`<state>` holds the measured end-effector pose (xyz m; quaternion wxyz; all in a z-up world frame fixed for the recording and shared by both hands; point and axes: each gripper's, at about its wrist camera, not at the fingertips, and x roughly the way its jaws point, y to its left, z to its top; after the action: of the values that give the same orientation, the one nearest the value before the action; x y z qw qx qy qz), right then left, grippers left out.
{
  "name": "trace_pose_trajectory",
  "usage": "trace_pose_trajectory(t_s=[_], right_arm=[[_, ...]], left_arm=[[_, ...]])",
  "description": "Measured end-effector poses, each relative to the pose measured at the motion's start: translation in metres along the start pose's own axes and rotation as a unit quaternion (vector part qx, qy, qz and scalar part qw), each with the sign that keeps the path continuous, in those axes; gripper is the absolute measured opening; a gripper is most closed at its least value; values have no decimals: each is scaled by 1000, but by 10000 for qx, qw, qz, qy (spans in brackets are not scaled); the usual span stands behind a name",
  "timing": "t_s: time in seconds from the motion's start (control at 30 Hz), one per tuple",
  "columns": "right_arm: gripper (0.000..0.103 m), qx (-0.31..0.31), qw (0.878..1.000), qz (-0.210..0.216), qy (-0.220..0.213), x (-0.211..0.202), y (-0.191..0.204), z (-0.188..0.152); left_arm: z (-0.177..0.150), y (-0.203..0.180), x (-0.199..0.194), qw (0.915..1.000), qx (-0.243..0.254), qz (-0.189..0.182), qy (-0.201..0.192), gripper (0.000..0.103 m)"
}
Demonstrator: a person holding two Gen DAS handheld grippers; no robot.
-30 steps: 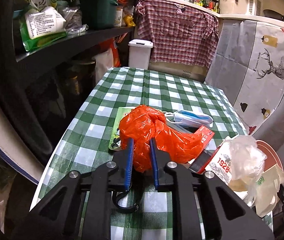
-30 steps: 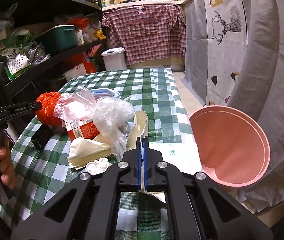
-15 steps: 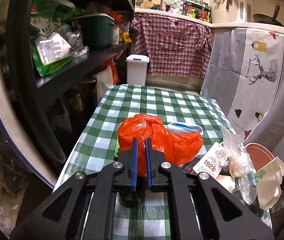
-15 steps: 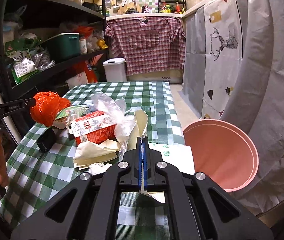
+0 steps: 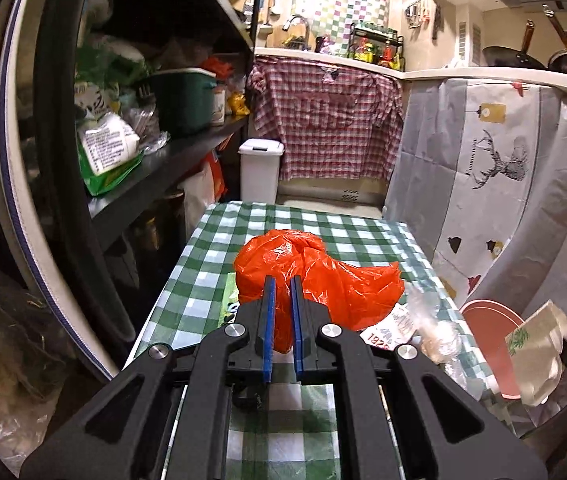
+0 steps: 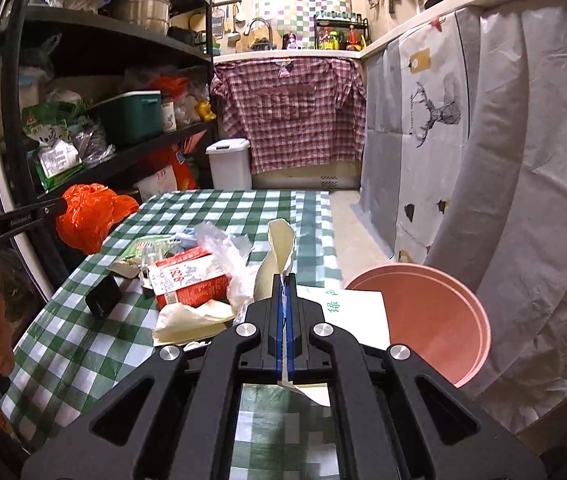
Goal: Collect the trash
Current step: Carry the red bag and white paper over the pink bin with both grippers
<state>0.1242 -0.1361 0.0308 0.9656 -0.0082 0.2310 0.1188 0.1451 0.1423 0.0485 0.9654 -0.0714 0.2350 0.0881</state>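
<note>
Lifted off table: orange bag [image 5: 315, 276] pinched in left tool [image 5: 282, 280]; right tool [image 6: 284, 280] clamps paper [image 6: 281, 248]

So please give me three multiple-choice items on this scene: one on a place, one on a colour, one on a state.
1. Where is the pink bin?
A. on the shelf
B. beside the table's right edge
C. under the hanging shirt

2. What colour is the bag in the left gripper?
A. orange
B. blue
C. white

3. How is the right gripper?
A. wide open
B. shut on nothing
C. shut on cream paper

Answers: 1 B, the bin stands next to the checked tablecloth. 2 A, orange plastic sits between the blue pads. 3 C, the paper rises from the closed pads.
</note>
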Motion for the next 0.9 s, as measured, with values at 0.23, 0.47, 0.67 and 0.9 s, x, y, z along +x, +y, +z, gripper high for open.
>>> trace_pose_trajectory(t_s=[0.23, 0.47, 0.67, 0.9], right_arm=[[1, -52, 9999, 11, -156, -15, -19, 26], [1, -76, 9994, -81, -317, -30, -54, 53], [1, 53, 9990, -245, -358, -32, -88, 60], [1, 108, 9986, -396, -320, -25, -122, 63]], left_arm=[[3, -18, -11, 9996, 96, -242, -59, 7], [7, -48, -20, 9982, 254, -531, -145, 7], [9, -73, -24, 9963, 340, -776, -128, 7], [8, -110, -30, 9929, 479, -1090, -75, 7]])
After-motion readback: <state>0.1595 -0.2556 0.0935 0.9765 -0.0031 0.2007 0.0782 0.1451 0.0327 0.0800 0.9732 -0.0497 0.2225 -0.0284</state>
